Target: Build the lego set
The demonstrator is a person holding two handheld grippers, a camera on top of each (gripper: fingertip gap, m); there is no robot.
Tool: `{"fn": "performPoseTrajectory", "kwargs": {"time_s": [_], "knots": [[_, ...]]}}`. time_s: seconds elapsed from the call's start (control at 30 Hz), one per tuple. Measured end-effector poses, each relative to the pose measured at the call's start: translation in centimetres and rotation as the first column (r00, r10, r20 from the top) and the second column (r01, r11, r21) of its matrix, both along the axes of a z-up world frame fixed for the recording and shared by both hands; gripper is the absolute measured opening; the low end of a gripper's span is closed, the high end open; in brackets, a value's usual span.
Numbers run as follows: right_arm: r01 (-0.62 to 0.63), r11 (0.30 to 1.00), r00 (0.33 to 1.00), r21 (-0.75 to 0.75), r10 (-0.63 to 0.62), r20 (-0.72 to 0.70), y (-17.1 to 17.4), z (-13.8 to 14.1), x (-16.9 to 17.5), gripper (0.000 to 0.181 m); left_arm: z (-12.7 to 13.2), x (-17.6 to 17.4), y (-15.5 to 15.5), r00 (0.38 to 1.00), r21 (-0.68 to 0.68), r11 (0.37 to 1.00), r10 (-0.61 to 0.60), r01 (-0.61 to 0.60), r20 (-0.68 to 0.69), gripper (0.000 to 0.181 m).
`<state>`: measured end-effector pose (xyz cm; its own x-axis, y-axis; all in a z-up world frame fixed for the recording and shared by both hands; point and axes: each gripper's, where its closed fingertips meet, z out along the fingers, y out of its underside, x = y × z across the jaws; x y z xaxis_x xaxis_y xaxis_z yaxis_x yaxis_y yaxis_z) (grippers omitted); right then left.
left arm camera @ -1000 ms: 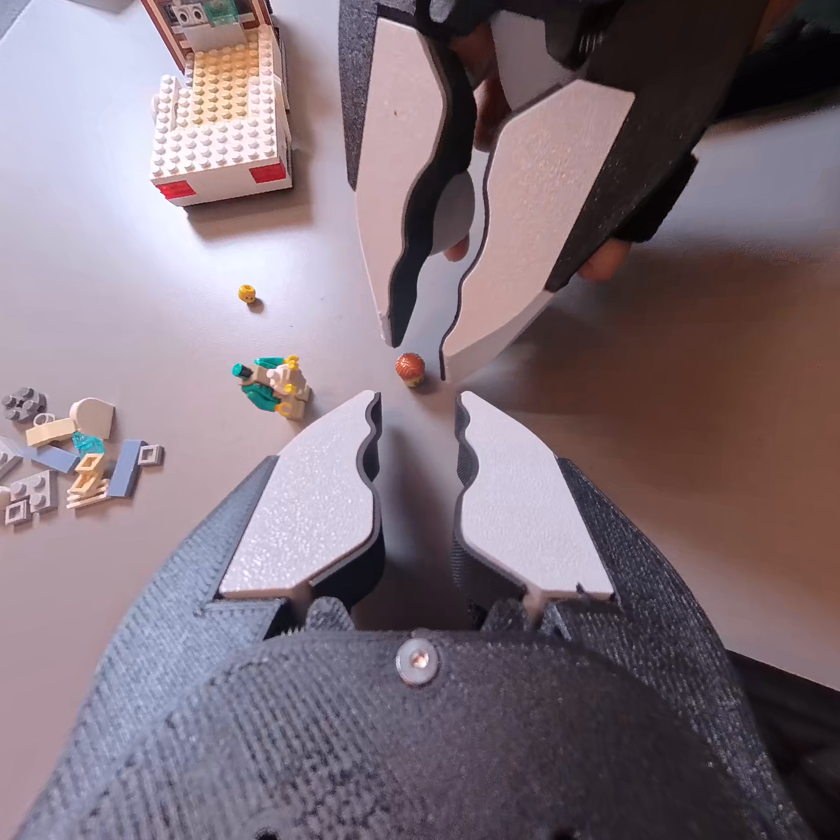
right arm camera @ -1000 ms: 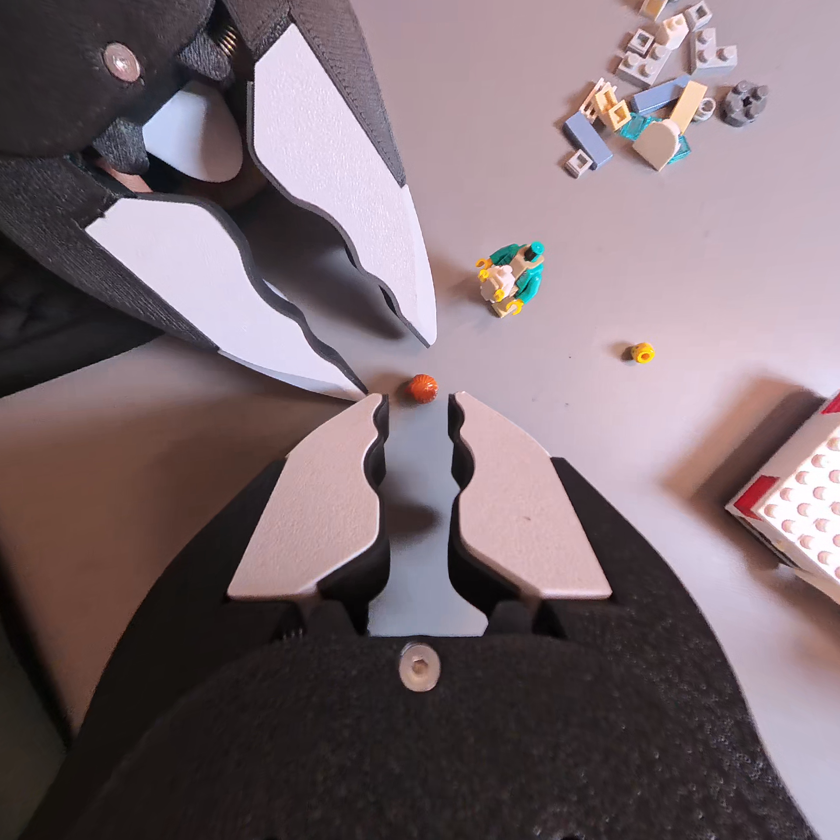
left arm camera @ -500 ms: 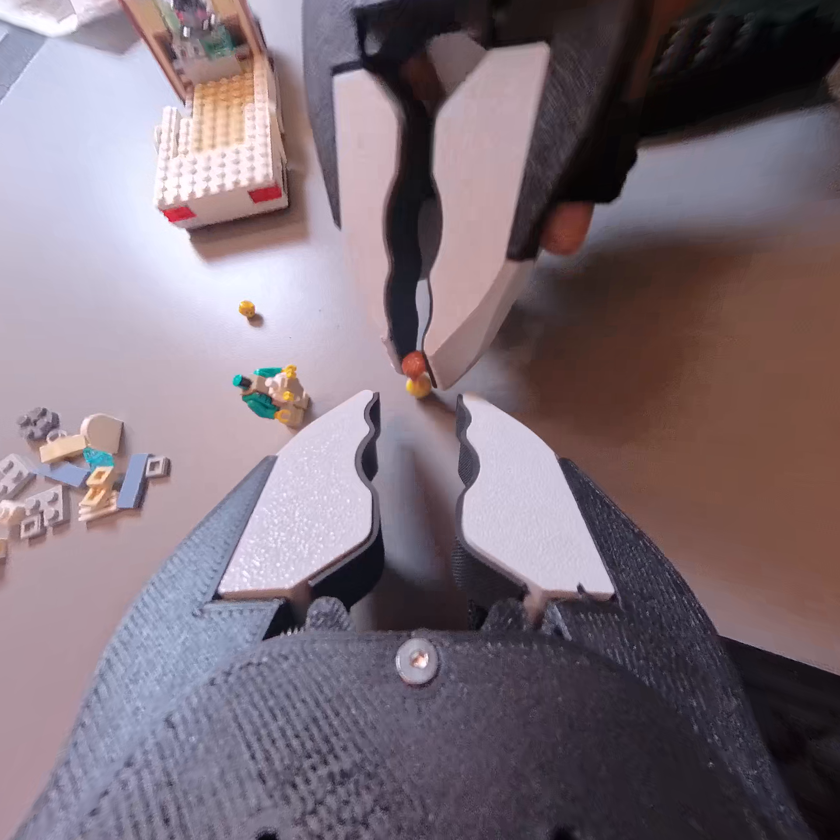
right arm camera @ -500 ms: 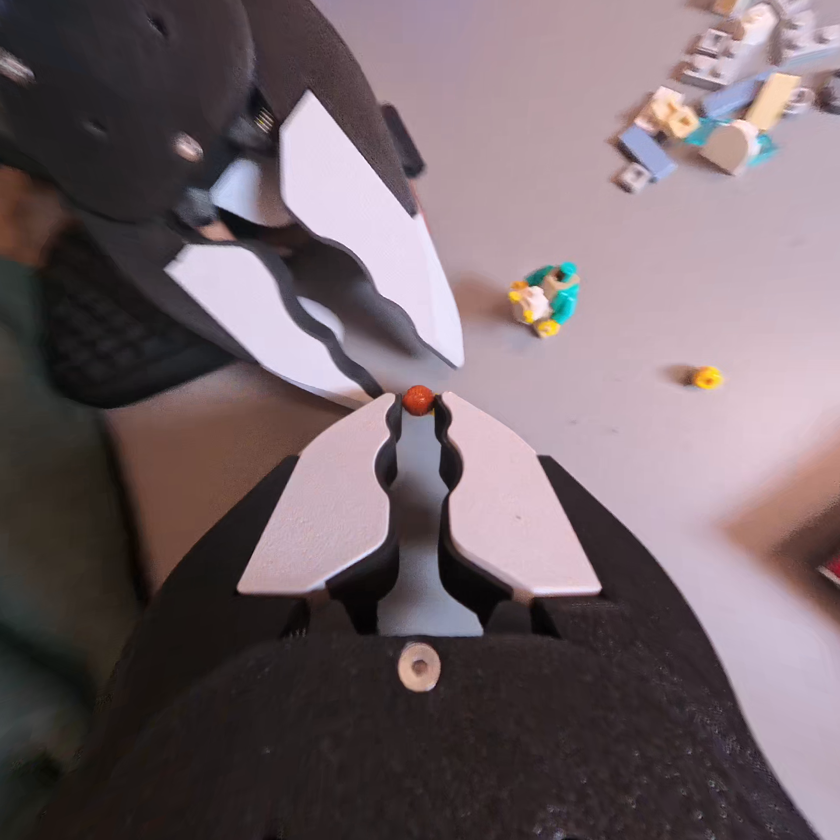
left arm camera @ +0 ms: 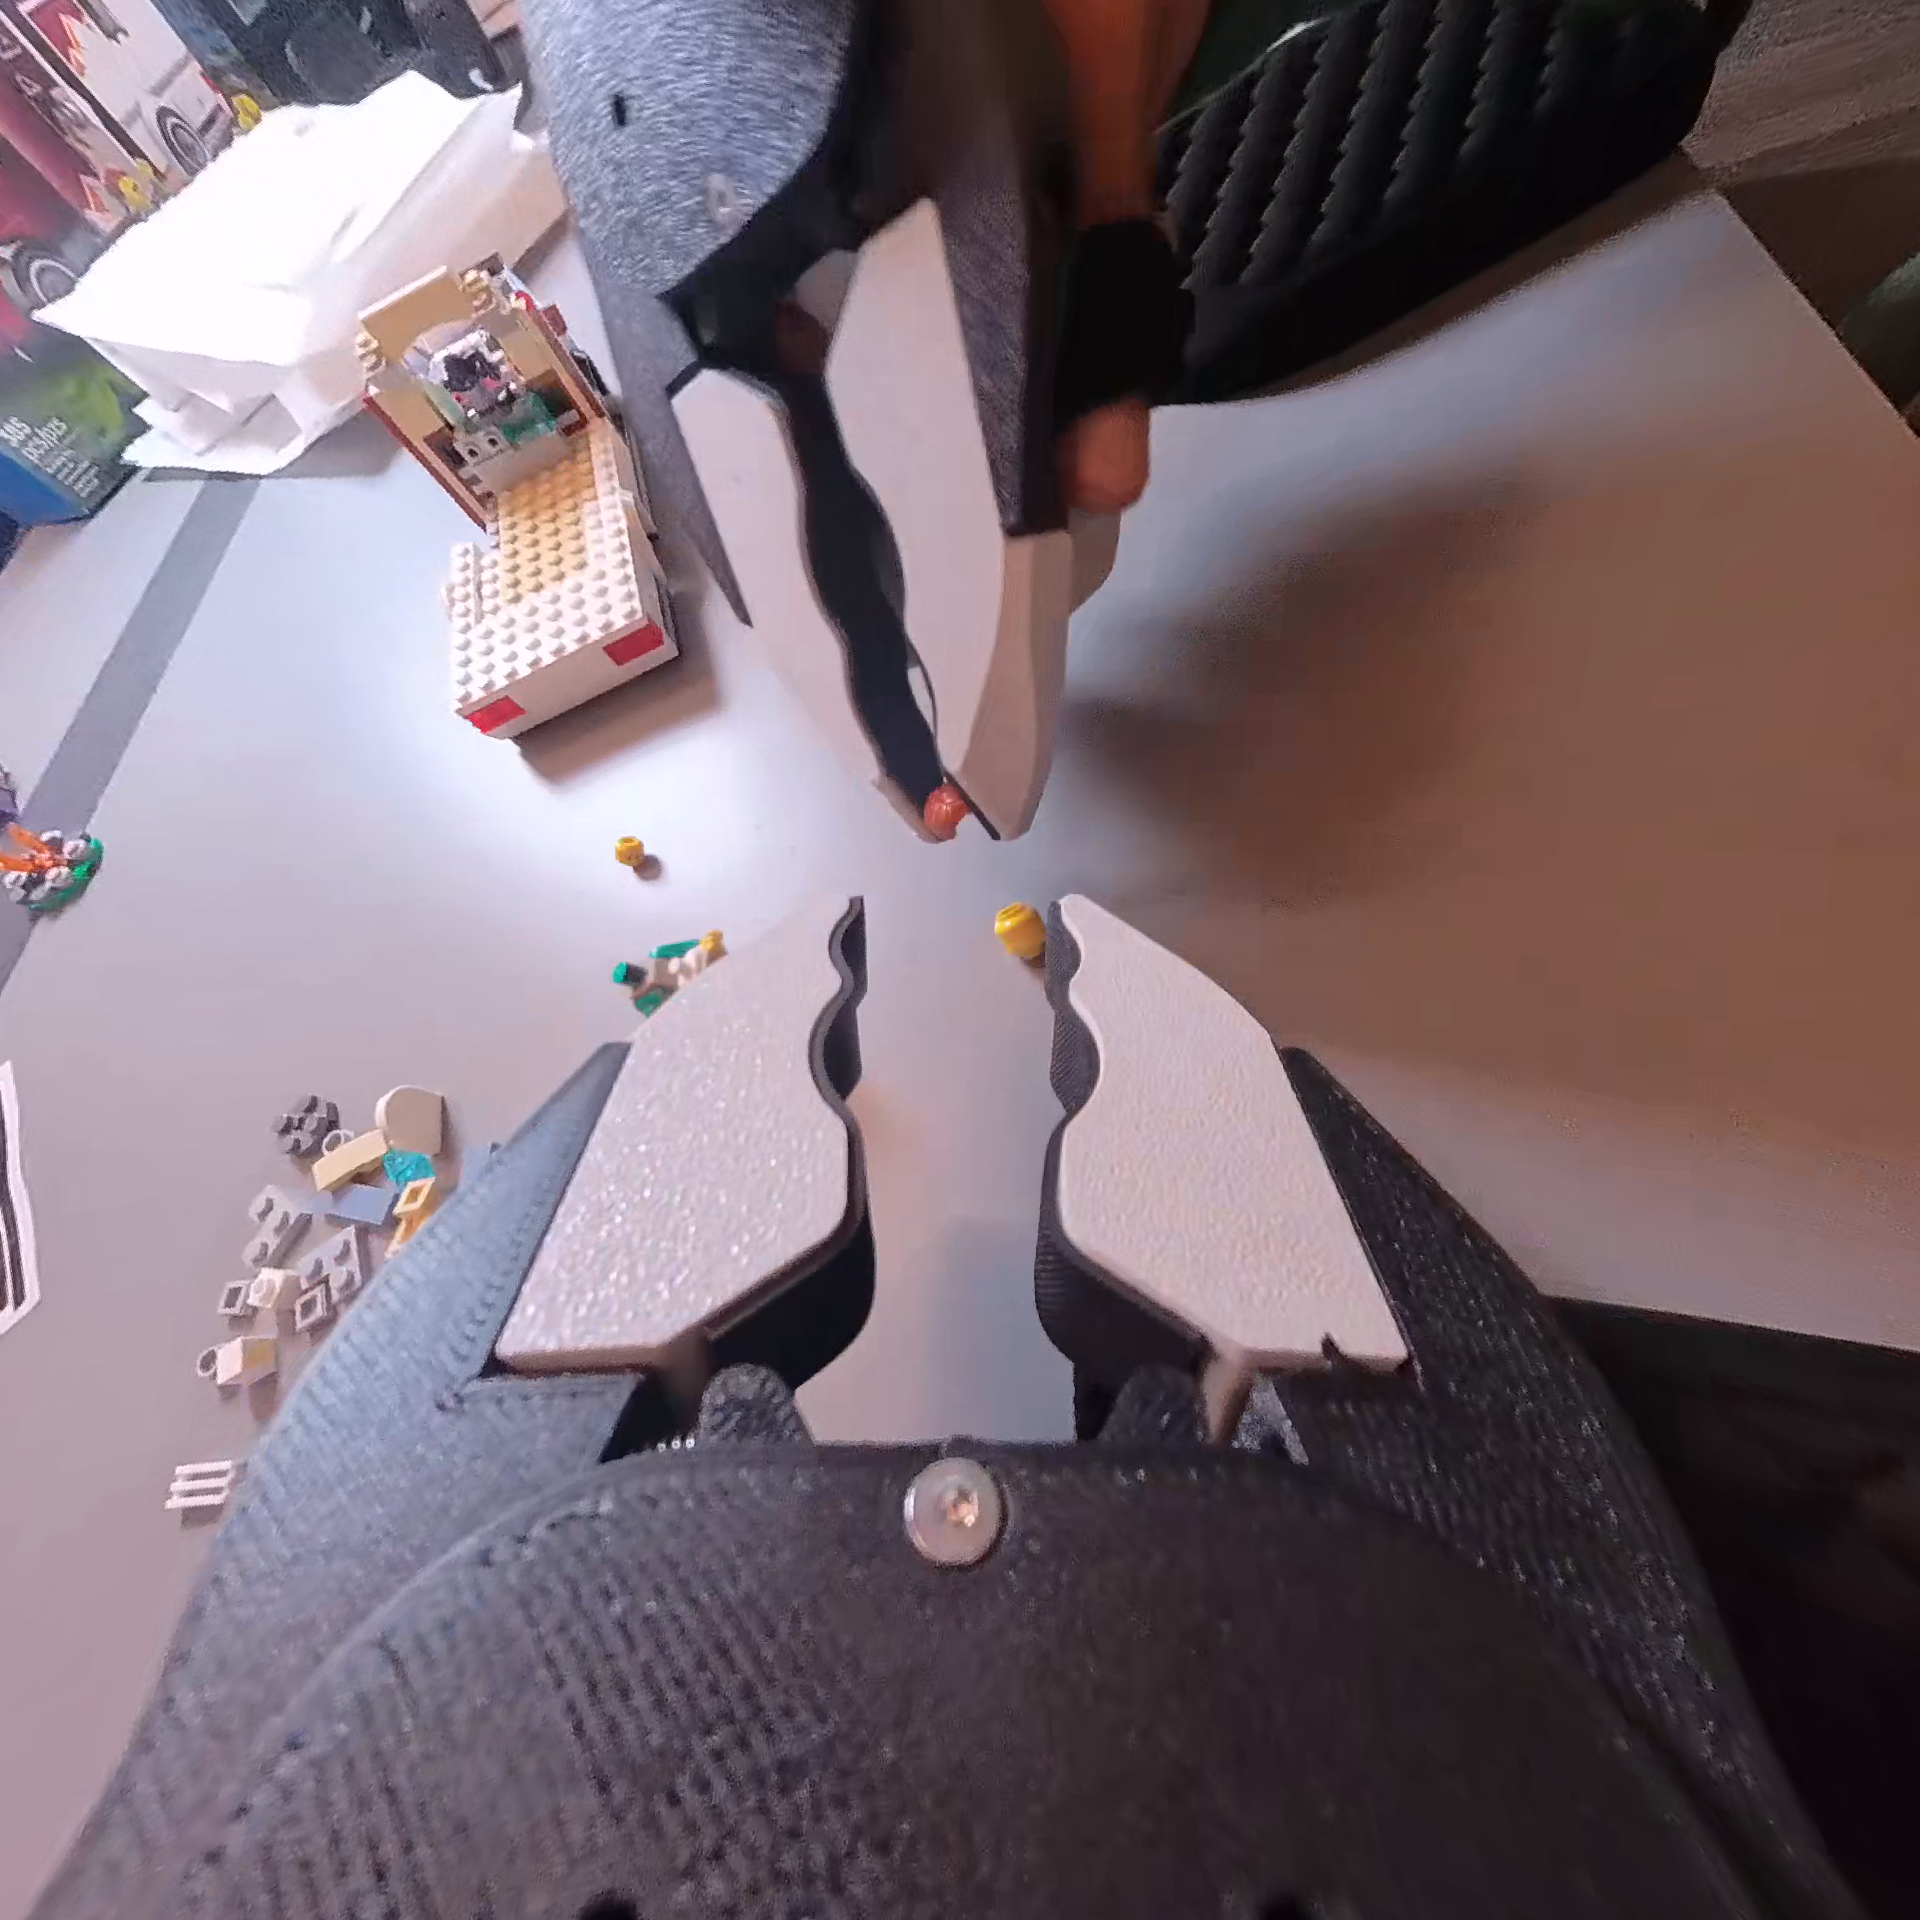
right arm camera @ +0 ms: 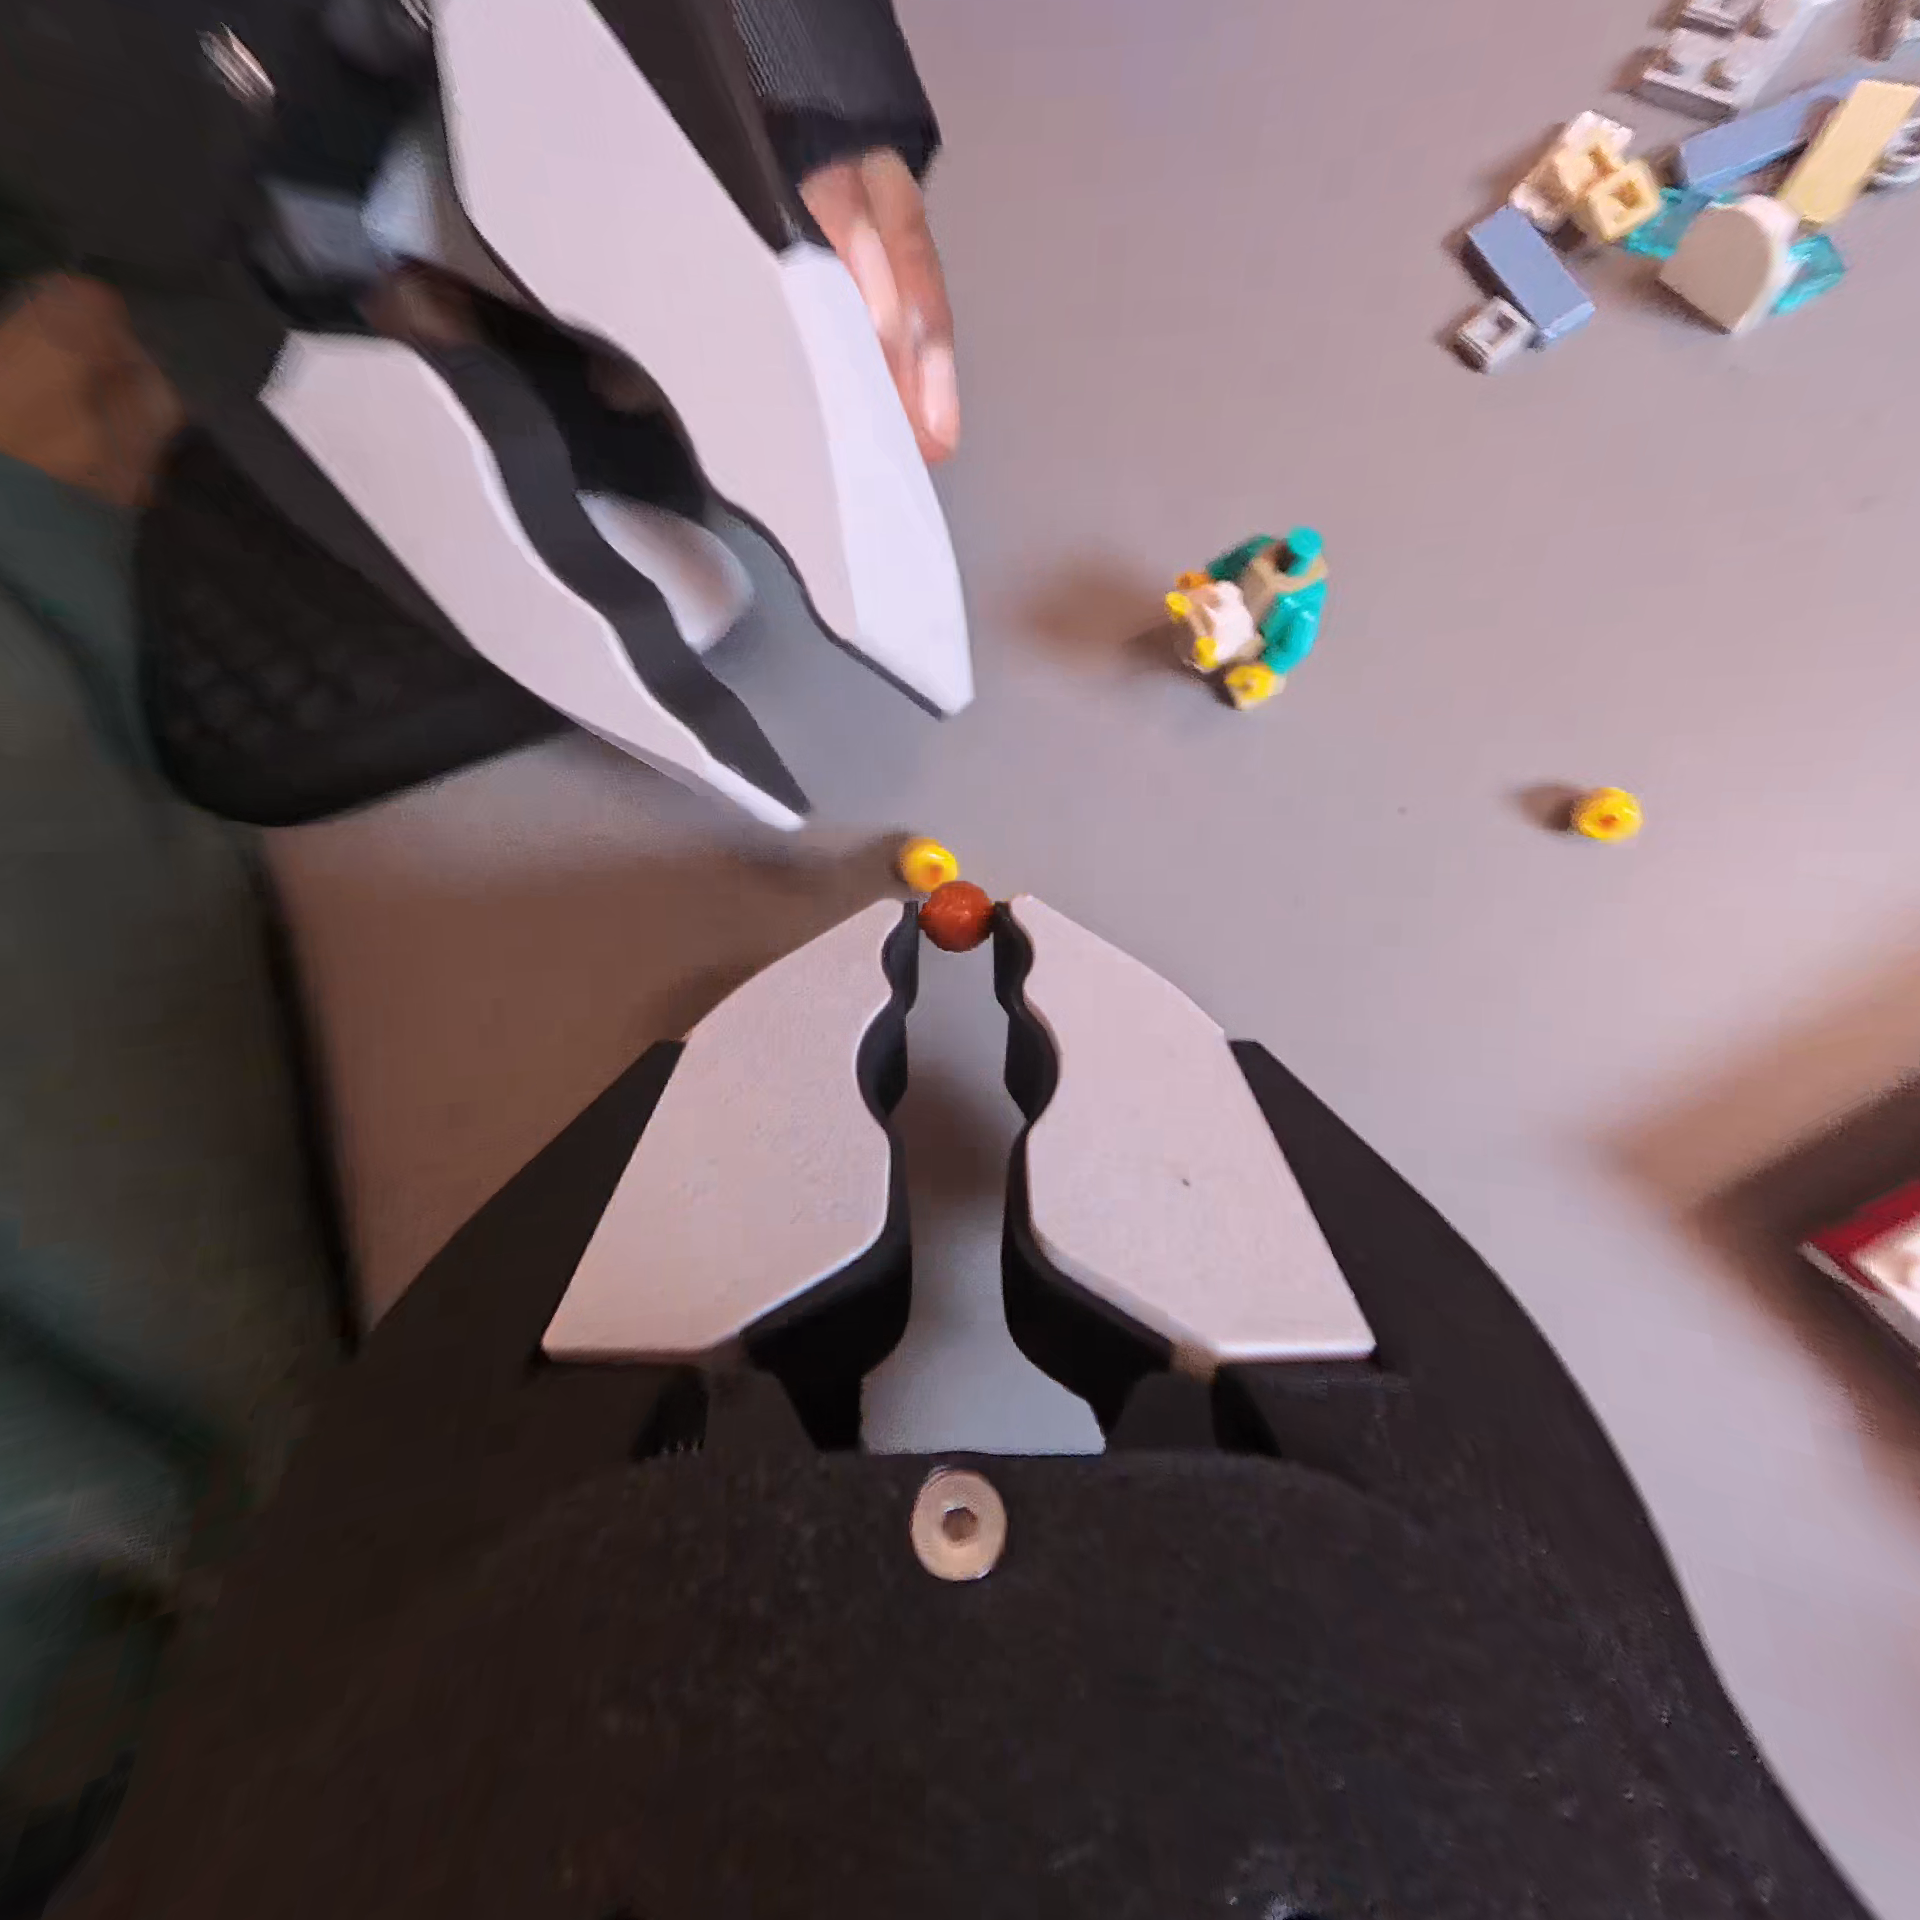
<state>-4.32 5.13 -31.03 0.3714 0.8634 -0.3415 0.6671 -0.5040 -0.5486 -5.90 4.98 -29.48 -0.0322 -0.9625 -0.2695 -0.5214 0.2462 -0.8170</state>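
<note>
Left wrist view: mounted behind the left gripper (left arm camera: 954, 920), aimed forward and down at the grey table (left arm camera: 1403, 831), close. Right wrist view: same mounting behind the right gripper (right arm camera: 957, 914), facing the opposite way, nearer still. Shared between both: yellow head (left arm camera: 1017, 928) (right arm camera: 927, 861), brown hair piece (left arm camera: 945, 811) (right arm camera: 956, 915), minifigure body (left arm camera: 665, 966) (right arm camera: 1252, 615), loose parts pile (left arm camera: 332, 1195) (right arm camera: 1683, 218).
</note>
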Motion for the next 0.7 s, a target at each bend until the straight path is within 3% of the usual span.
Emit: {"fn": "performPoseTrajectory", "kwargs": {"time_s": [0.07,0.17,0.33,0.7], "knots": [[-0.007,0.992,0.992,0.123,-0.008,0.122,0.7,-1.2,1.0,0.013,-0.4,-0.2,0.1,1.0,-0.015,1.0,-0.004,0.003,-0.015,0.032],[-0.04,0.984,0.981,0.175,0.006,0.192,0.5,-1.8,1.4,0.013,-1.1,-0.2,0.0,0.999,-0.023,1.0,-0.009,0.008,-0.037,0.031],[-0.027,0.988,0.989,0.152,0.005,0.146,0.2,-1.7,1.1,0.013,-2.3,-0.1,-0.4,0.994,-0.015,0.999,-0.038,0.036,-0.099,0.03],[0.006,0.987,0.998,0.159,-0.017,0.066,0.1,-1.8,1.6,0.013,-3.4,0.1,-0.9,0.974,-0.149,0.986,-0.108,0.079,-0.2,0.02]]}}
